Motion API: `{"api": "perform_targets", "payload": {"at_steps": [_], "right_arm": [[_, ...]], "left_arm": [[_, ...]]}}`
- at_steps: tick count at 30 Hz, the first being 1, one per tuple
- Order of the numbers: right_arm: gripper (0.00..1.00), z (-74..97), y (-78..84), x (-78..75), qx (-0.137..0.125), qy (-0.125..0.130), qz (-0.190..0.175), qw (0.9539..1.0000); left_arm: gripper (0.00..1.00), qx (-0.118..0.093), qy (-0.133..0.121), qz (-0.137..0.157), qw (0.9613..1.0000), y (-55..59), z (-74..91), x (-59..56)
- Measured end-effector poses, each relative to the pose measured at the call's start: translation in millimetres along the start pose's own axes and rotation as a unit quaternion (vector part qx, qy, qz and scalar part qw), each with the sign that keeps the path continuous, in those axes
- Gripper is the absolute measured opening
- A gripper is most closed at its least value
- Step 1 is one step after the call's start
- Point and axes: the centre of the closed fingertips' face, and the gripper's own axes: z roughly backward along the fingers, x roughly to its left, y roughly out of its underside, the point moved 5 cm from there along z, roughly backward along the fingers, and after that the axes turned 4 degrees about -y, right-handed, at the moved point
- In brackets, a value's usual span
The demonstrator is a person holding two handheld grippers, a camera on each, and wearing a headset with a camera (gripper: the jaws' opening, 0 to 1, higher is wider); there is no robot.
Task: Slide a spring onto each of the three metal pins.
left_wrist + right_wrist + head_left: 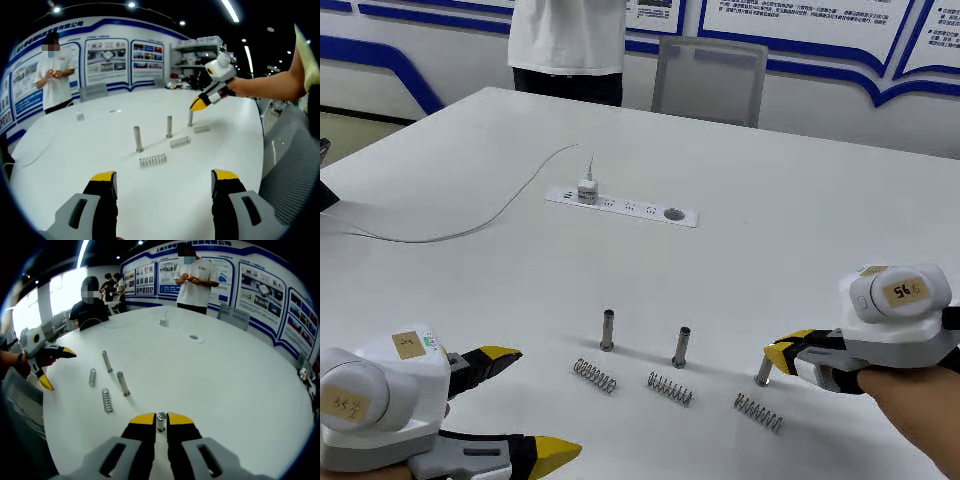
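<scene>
Pin (161, 417) clamped in right hand-held gripper (161, 421), left hand-held gripper (164, 176) spread wide, empty

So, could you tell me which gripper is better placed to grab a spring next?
Left. The left gripper is open and empty, near the leftmost spring; the right gripper is shut on the rightmost pin.

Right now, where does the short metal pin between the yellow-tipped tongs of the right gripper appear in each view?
Head view: the short grey metal pin is at lower right, at the right gripper tongs.
Left gripper view: just right of centre, under that gripper's yellow tip.
Right gripper view: bottom centre, between the view's own tongs.
Shared landmark: the person in a white shirt.
</scene>
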Motion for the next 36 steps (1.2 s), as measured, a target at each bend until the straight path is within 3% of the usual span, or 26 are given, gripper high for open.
{"api": "perform_targets", "payload": {"at_steps": [15, 25, 36], "right_arm": [[0.12, 2.8, -2.3, 3.8, -0.008, -0.005, 0.004, 0.9999], [0.15, 13.4, -7.3, 7.6, -0.021, -0.003, 0.012, 0.9997], [0.15, 25.4, 0.8, 13.1, -0.019, -0.005, 0.019, 0.9996]], "left_arm": [[0.78, 0.0, 0.0, -0.003, 1.0, -0.8, -0.4, -0.3], [0.78, -0.002, 0.001, -0.003, 1.0, -2.0, -1.4, -0.5], [0.78, -0.002, 0.002, -0.003, 1.0, -1.5, -2.0, -0.7]]}}
